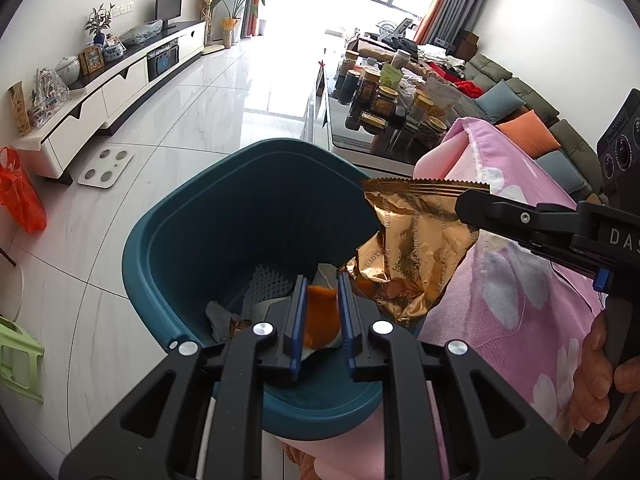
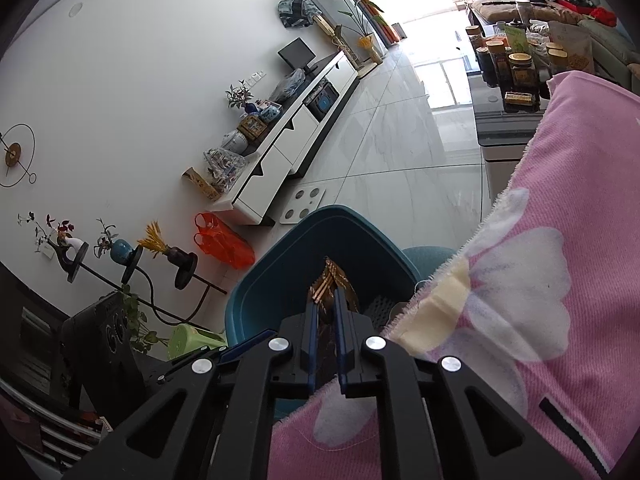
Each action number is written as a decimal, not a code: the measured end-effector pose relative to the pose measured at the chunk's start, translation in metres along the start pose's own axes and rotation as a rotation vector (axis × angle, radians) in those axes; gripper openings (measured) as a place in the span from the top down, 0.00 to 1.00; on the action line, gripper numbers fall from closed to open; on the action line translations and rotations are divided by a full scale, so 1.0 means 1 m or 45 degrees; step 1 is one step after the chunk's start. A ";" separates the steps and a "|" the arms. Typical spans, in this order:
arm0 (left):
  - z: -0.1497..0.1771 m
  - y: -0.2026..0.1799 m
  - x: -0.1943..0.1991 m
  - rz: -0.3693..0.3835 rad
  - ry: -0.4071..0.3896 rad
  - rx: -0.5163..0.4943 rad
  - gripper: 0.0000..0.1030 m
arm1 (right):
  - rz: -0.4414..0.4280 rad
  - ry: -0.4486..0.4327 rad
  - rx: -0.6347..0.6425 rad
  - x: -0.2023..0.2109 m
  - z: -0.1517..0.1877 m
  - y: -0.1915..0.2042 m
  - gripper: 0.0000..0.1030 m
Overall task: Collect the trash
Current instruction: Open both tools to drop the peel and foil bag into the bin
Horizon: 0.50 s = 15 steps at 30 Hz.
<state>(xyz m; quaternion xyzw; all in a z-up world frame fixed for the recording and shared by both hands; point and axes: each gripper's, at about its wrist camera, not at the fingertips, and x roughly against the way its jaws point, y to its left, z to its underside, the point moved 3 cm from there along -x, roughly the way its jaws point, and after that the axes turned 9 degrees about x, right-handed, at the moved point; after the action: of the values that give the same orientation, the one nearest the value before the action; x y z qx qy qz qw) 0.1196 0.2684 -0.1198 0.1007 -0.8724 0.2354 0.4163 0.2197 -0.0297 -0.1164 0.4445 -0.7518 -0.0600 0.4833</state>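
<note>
bin [image 1: 224, 216]: smooth teal plastic | wrapper [image 1: 416, 240]: crinkled glossy gold foil | cloth [image 1: 520, 280]: pink woven, matt | floor [image 1: 180, 120]: glossy tile

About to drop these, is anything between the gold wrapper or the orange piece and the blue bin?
Nothing visible: the gold wrapper hangs at the blue bin rim, the orange piece over its opening.

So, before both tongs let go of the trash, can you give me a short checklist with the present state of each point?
1. Left tongs grip the orange scrap: ok.
2. Right tongs grip the gold wrapper: ok.
3. Scrap is over the open bin: ok.
4. Wrapper is fully over the bin: not ok, part hangs over the pink cloth.
5. Bin has room left: ok, only a few pieces lie at the bottom.
6. Wrapper is empty: cannot tell.
</note>
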 end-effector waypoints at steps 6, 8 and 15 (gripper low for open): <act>0.002 -0.001 0.006 0.001 -0.040 0.020 0.81 | 0.004 -0.013 -0.018 0.006 -0.001 -0.006 0.80; 0.001 -0.005 0.012 -0.003 -0.062 0.018 0.80 | -0.003 -0.019 -0.023 0.009 0.000 -0.007 0.80; 0.006 -0.027 0.049 0.059 -0.175 -0.069 0.65 | -0.016 -0.084 0.027 0.045 0.008 -0.001 0.72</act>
<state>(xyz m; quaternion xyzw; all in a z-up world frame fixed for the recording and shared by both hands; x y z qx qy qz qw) 0.0945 0.2428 -0.0770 0.0851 -0.9070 0.2138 0.3526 0.2074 -0.0658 -0.0906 0.4521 -0.7651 -0.0699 0.4530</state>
